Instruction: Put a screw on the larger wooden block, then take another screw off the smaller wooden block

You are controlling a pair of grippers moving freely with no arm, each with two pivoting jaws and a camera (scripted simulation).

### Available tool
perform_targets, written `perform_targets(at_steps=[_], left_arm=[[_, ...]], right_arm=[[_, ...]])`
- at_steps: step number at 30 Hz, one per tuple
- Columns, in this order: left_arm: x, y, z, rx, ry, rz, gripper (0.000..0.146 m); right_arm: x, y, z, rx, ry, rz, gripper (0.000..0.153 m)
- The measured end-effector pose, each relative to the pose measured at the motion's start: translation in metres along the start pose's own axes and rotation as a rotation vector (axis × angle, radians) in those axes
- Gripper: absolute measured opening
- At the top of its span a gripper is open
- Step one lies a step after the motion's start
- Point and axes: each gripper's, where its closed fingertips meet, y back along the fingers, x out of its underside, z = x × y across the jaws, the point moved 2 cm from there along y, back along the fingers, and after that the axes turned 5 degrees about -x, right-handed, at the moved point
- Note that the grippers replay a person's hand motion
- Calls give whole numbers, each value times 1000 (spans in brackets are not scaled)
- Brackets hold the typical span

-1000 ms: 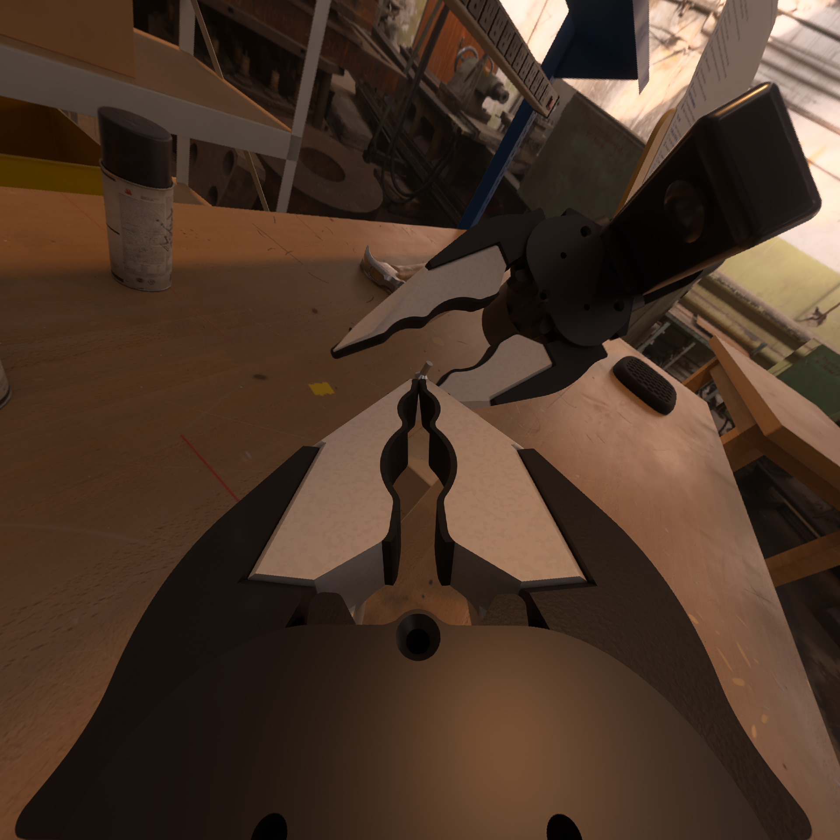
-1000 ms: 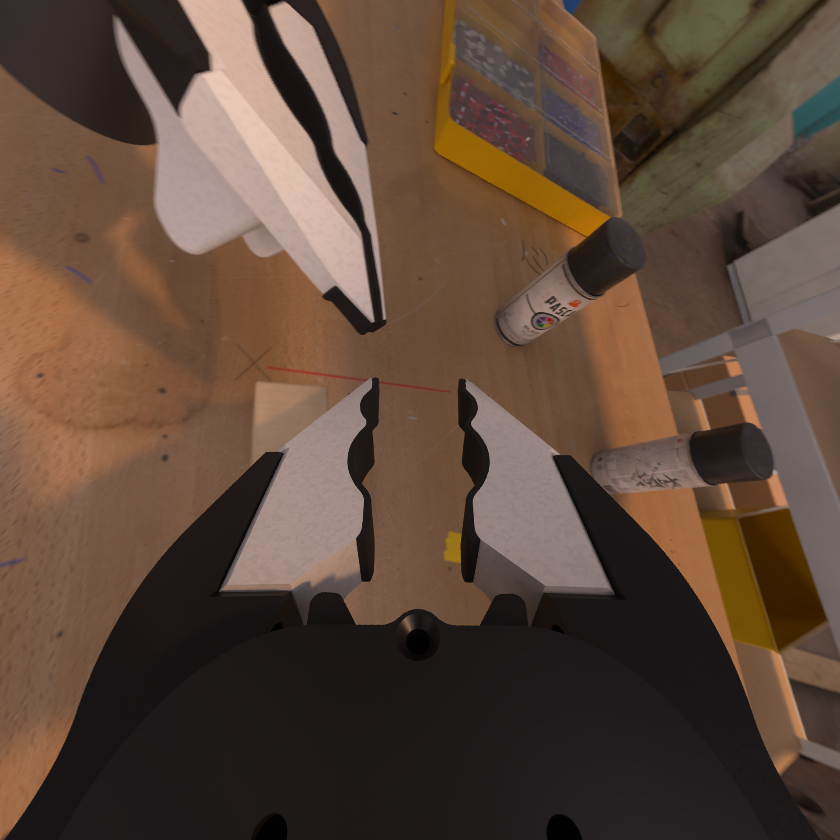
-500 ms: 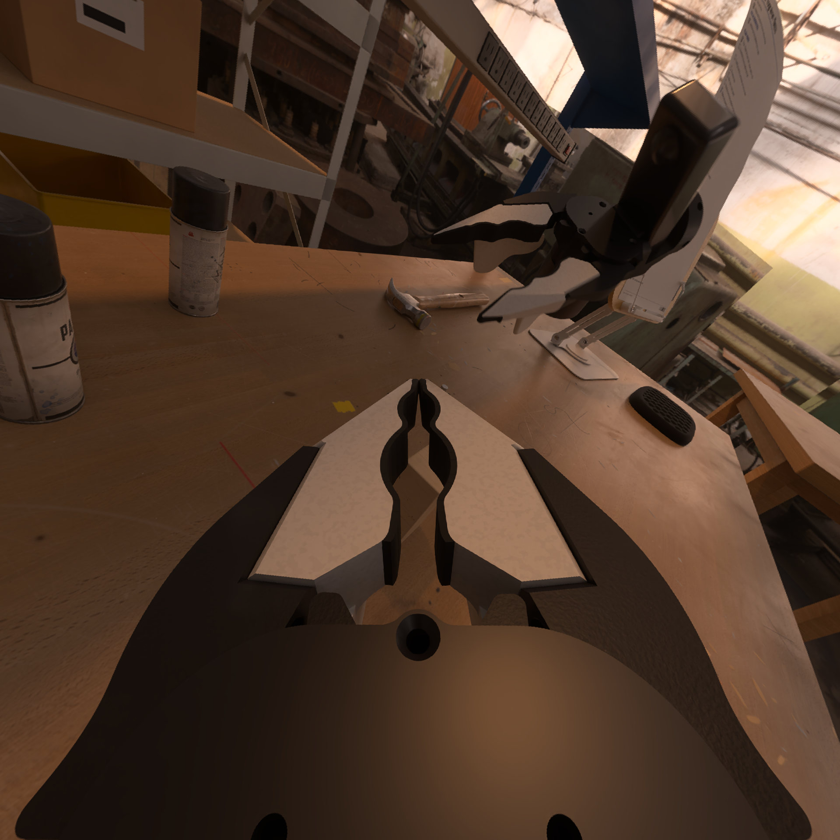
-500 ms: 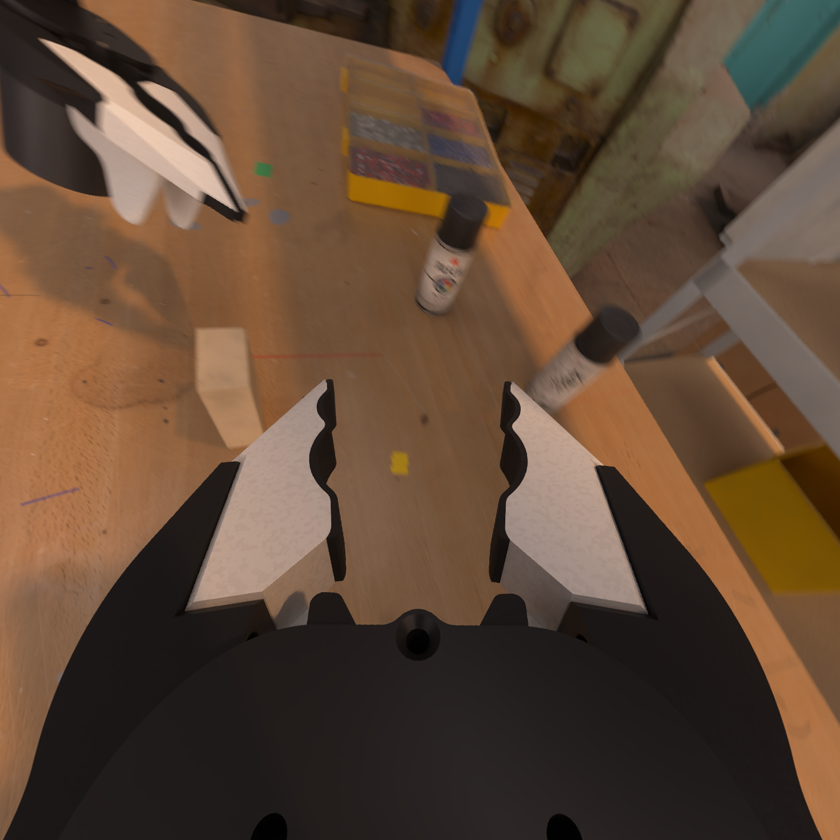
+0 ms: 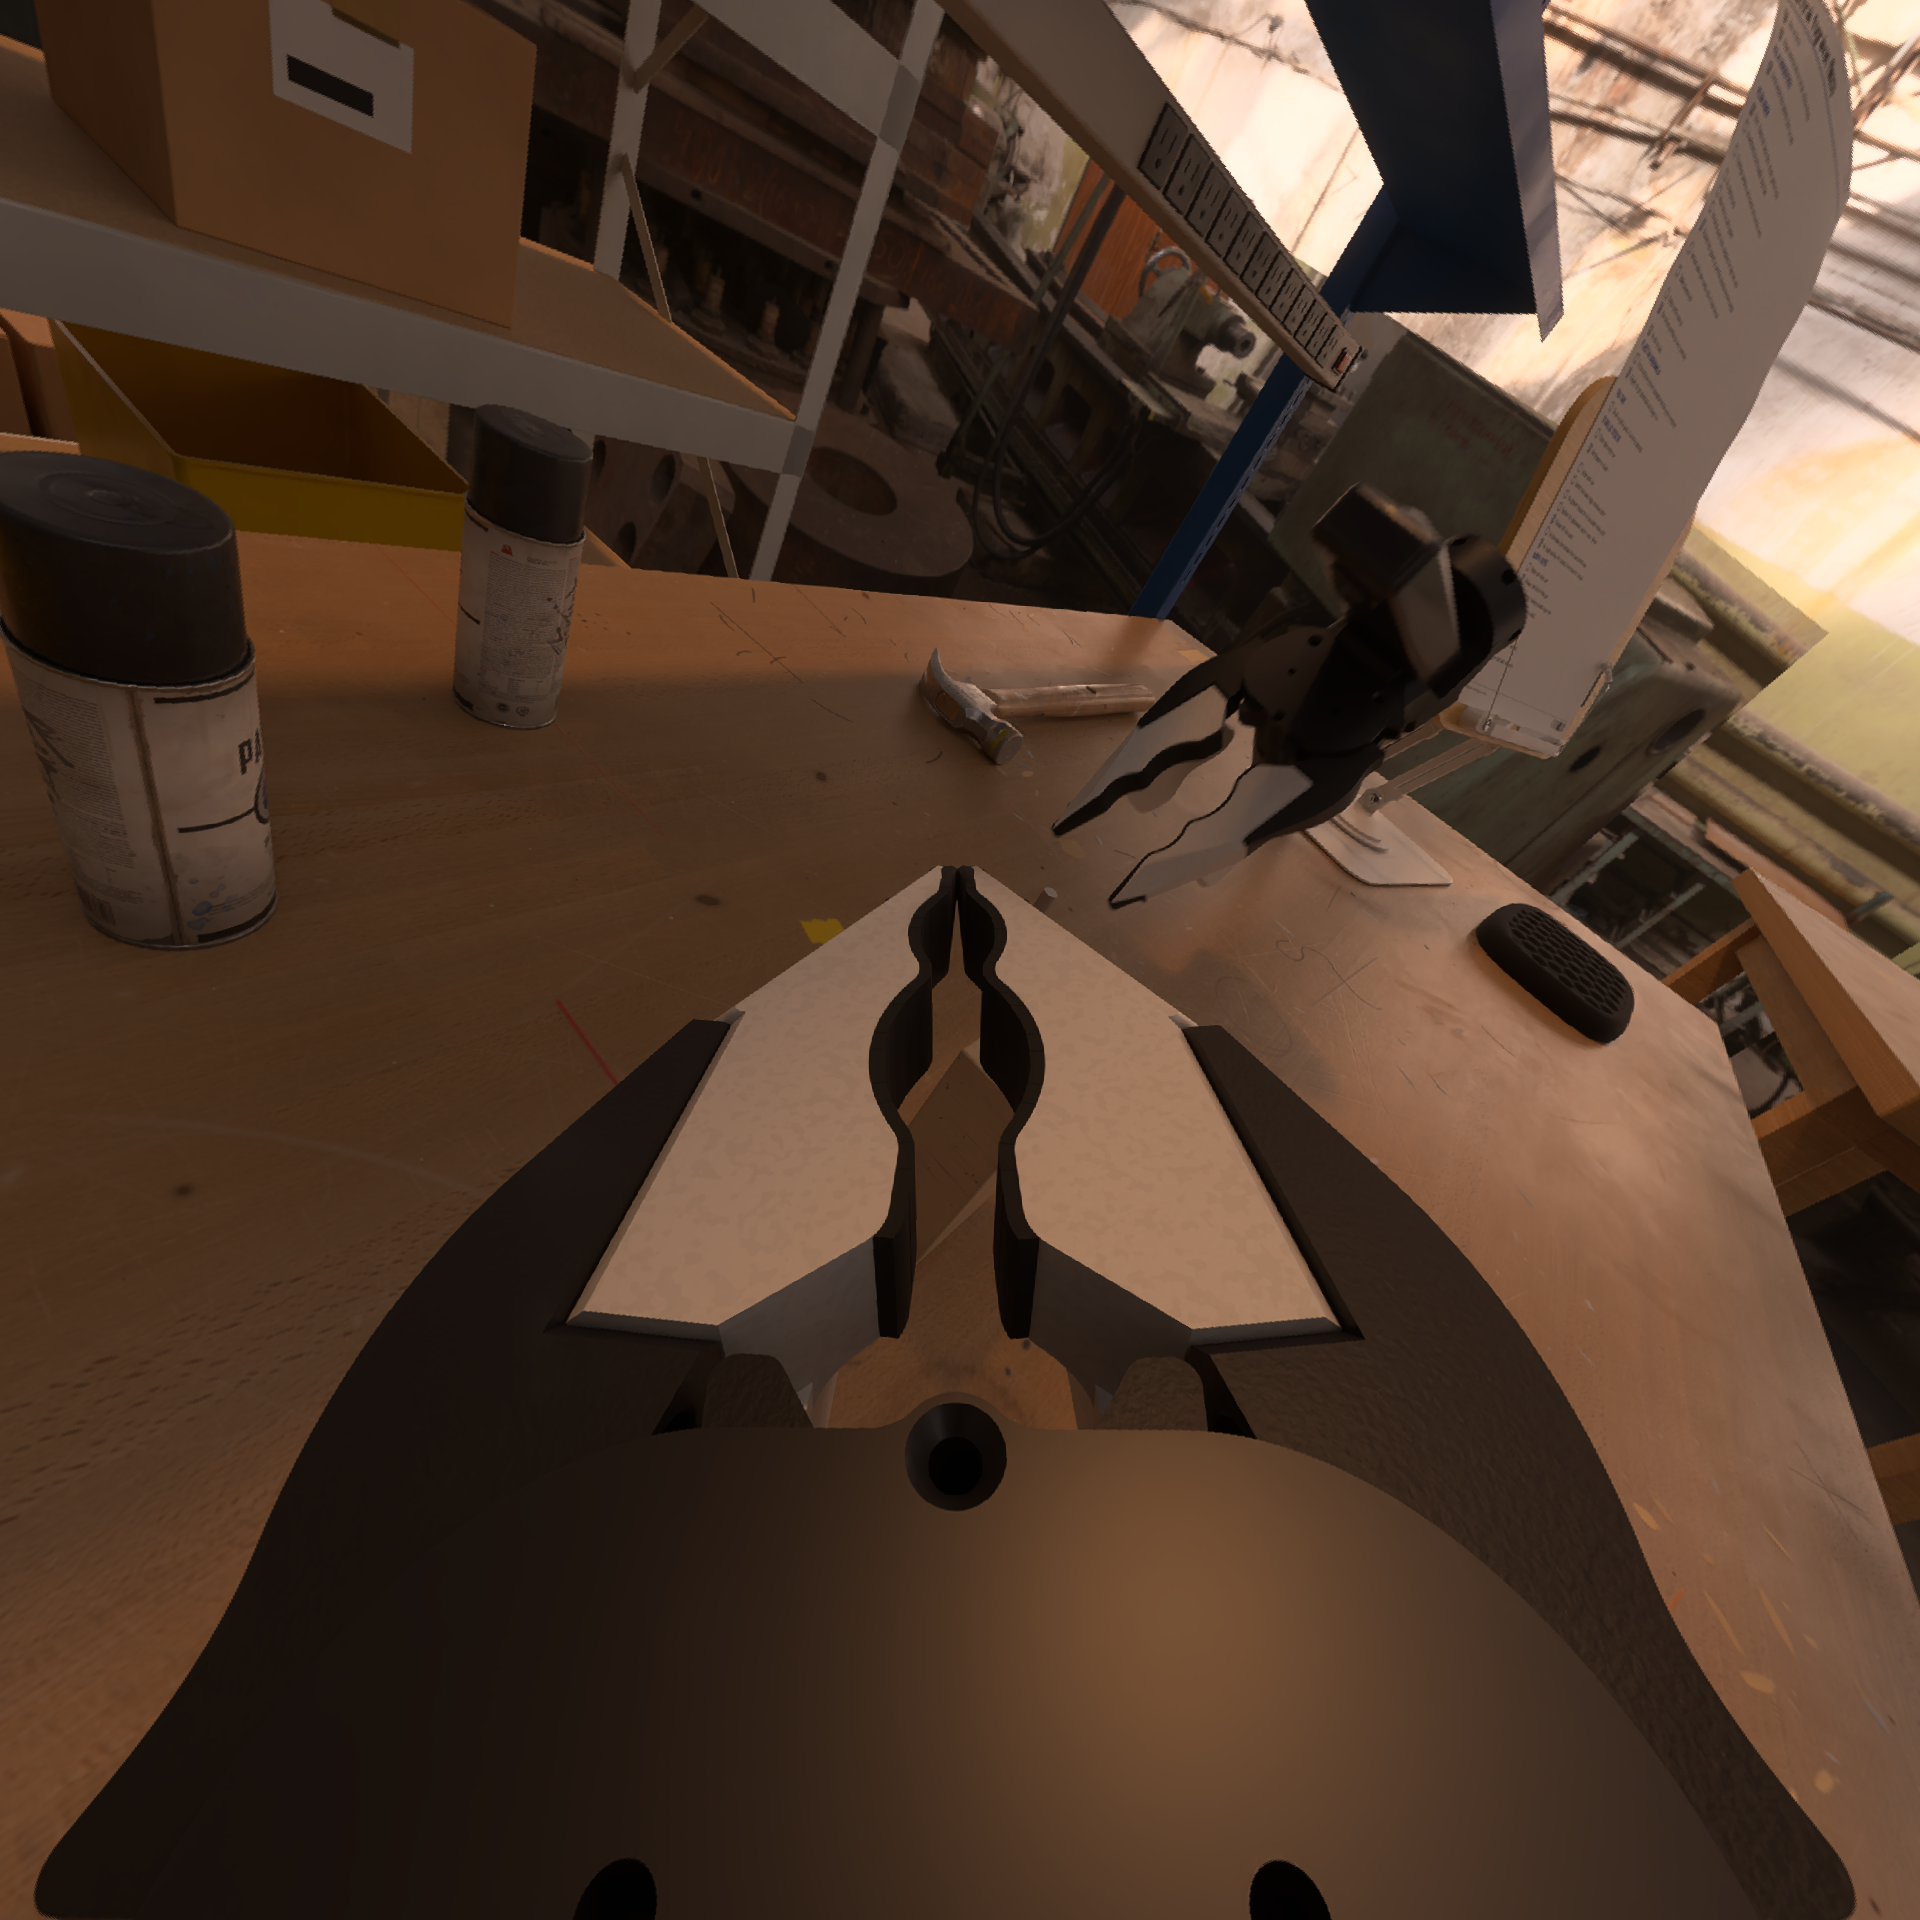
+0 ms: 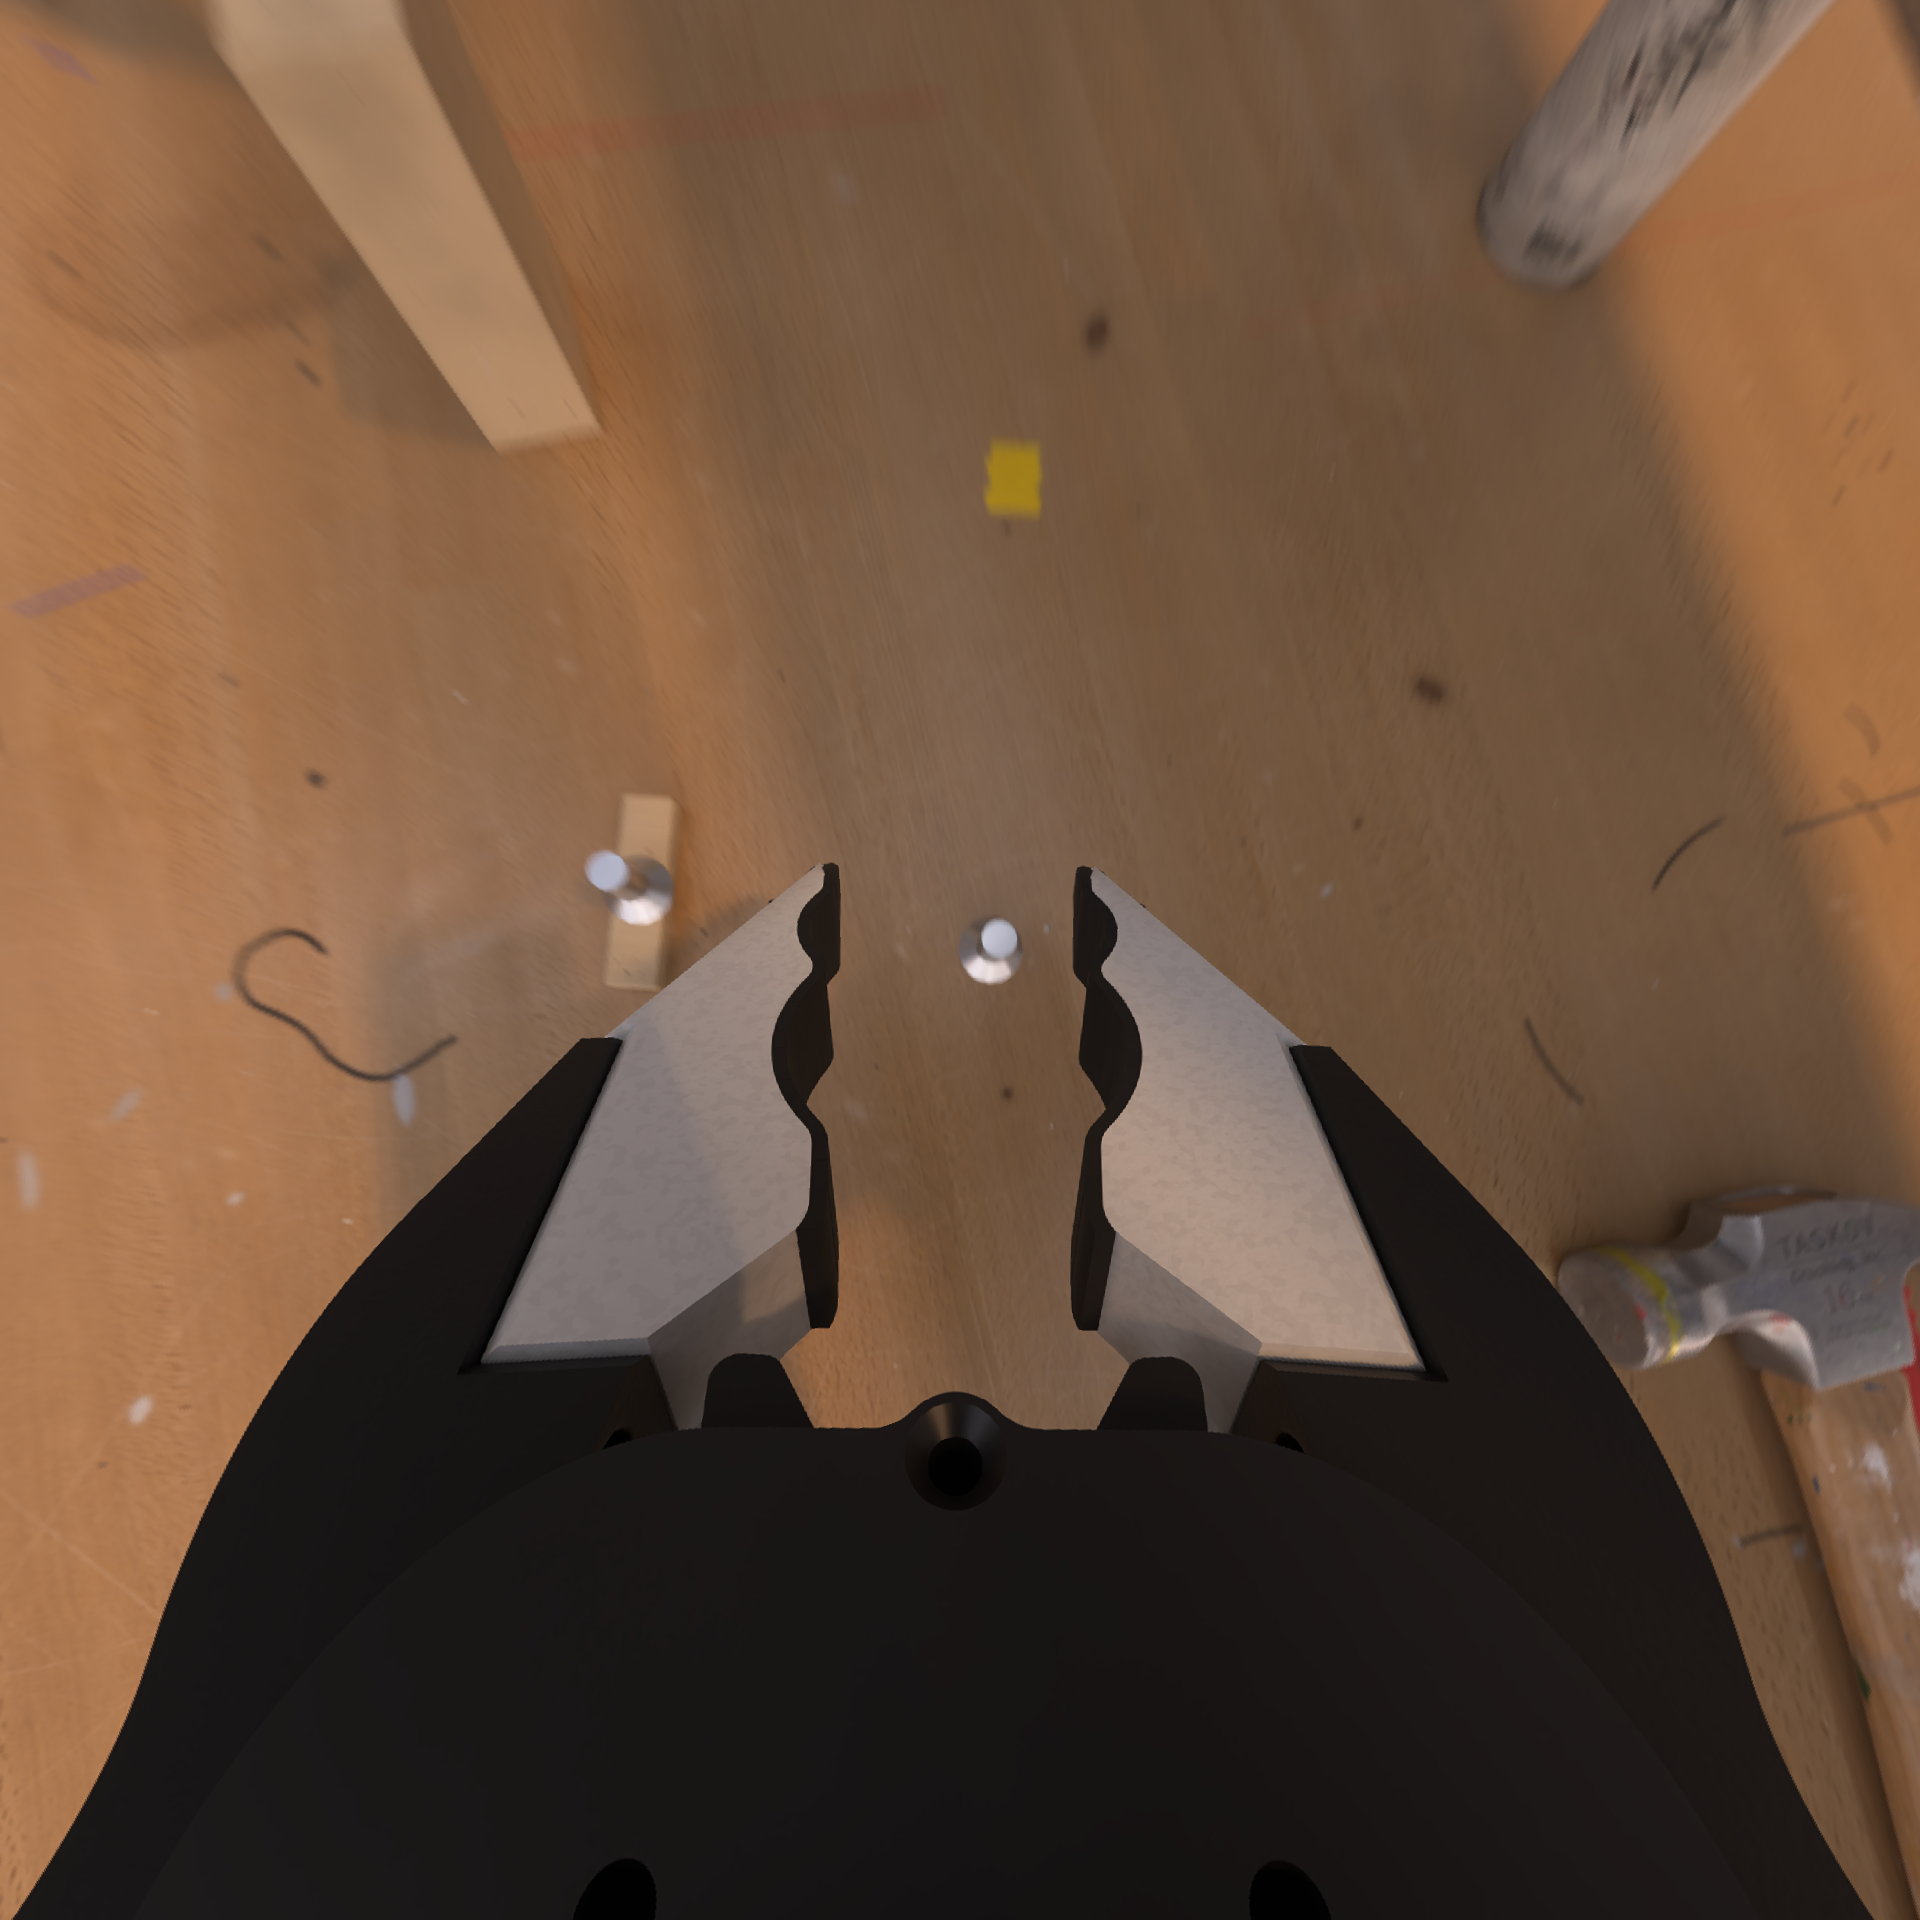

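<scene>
My right gripper (image 6: 956,883) is open and points down at the workbench. A small silver screw (image 6: 992,948) stands on the bench between its fingertips, untouched. A second screw (image 6: 627,883) sits on the smaller wooden block (image 6: 646,831), left of the left finger. The larger wooden block (image 6: 416,229) lies at the top left. In the left wrist view my left gripper (image 5: 956,875) is shut with nothing visible between its tips. The right gripper (image 5: 1086,864) hovers just beyond it on the right, over a screw (image 5: 1049,891). Pale wood (image 5: 956,1132) shows through the gap between the left fingers.
Two spray cans (image 5: 135,717) (image 5: 520,582) stand at the left of the bench. A hammer (image 5: 977,707) (image 6: 1766,1309) lies near the right gripper. A black oval pad (image 5: 1558,982) and a paper stand (image 5: 1382,852) are at the right, near the bench edge. A yellow tape mark (image 6: 1013,478) lies ahead.
My right gripper has moved away from the left gripper and dropped low over the bench, and a screw now sits between its fingers. The left gripper stays shut.
</scene>
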Motion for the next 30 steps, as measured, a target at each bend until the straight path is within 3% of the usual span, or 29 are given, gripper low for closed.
perform_targets(at_steps=[2,6,9,11,14,18,23,26,30], left_arm=[[0,1,0,1,1,1,0],[0,0,-1,7,1,3,0],[2,-3,-2,13,0,12,0],[3,-4,-3,15,-2,17,0],[2,-4,-3,14,0,12,0],[3,-6,-4,17,2,14,0],[5,-10,-5,16,-2,25,0],[5,-11,-7,17,-4,25,0],[5,-12,-10,27,-7,26,0]], right_arm=[[15,-11,-6,37,-34,81,43],[28,-19,-15,74,-127,104,33],[30,-26,-13,61,-126,124,24],[31,-26,-13,64,-118,128,8],[28,-17,-15,101,-111,130,8],[-16,15,5,65,-52,-50,8],[-105,43,72,-85,171,-297,8],[-137,22,112,-229,271,-287,8],[-148,-29,127,-275,297,-138,8]])
